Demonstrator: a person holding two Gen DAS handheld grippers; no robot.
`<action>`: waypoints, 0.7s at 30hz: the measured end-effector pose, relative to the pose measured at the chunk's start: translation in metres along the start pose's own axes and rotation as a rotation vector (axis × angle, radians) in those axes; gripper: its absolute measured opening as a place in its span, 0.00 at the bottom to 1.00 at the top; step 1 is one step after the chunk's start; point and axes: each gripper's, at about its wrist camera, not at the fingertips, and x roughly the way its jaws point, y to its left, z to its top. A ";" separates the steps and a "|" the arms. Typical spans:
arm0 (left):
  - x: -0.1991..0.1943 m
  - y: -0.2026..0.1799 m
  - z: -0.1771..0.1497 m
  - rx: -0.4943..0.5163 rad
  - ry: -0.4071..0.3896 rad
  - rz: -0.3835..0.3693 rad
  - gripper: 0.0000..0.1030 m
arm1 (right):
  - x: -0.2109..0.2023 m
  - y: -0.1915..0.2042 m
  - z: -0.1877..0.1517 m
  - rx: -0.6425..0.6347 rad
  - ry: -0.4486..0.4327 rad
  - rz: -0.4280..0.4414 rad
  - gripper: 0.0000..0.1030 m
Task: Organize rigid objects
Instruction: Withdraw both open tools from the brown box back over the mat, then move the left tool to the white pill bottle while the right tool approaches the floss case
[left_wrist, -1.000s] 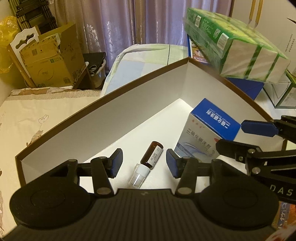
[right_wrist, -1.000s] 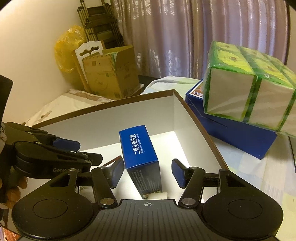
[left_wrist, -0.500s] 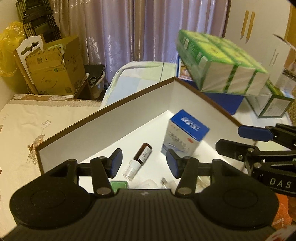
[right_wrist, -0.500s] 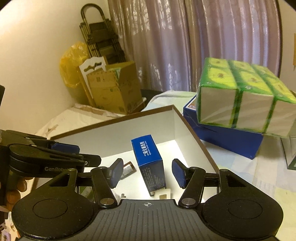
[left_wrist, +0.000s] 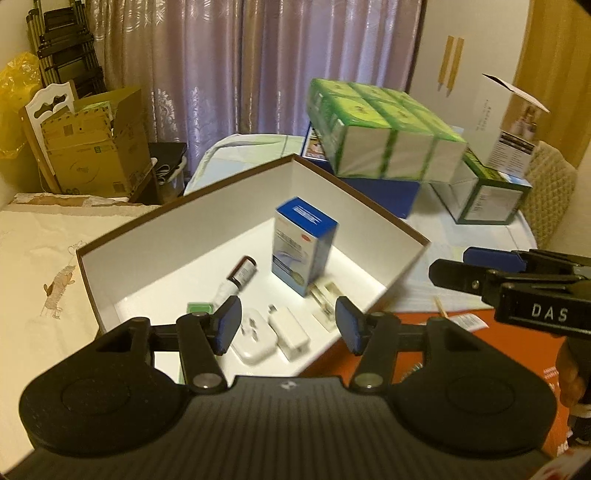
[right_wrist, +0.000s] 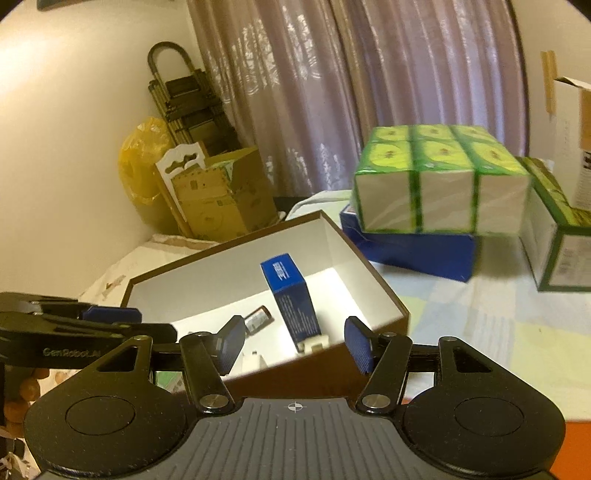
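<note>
Pulled back and up from the brown box (left_wrist: 369, 199) since a second ago, more of its floor now showing. Left tool (left_wrist: 288, 325) opening, right tool (right_wrist: 295, 345) half wide, both empty. Probably between placements; next calls for fetching another item. Blue carton (left_wrist: 304, 251) upright by the far corner; brown vial (left_wrist: 240, 275) lying, cap toward the near wall.
</note>
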 end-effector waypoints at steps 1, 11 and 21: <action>-0.003 -0.002 -0.003 -0.001 0.000 -0.004 0.51 | -0.005 -0.001 -0.002 0.007 0.000 -0.006 0.55; -0.024 -0.022 -0.029 0.000 0.005 -0.024 0.51 | -0.045 -0.005 -0.026 0.028 0.002 -0.025 0.56; -0.031 -0.039 -0.052 0.016 0.035 -0.031 0.51 | -0.068 -0.007 -0.044 0.026 0.019 -0.025 0.56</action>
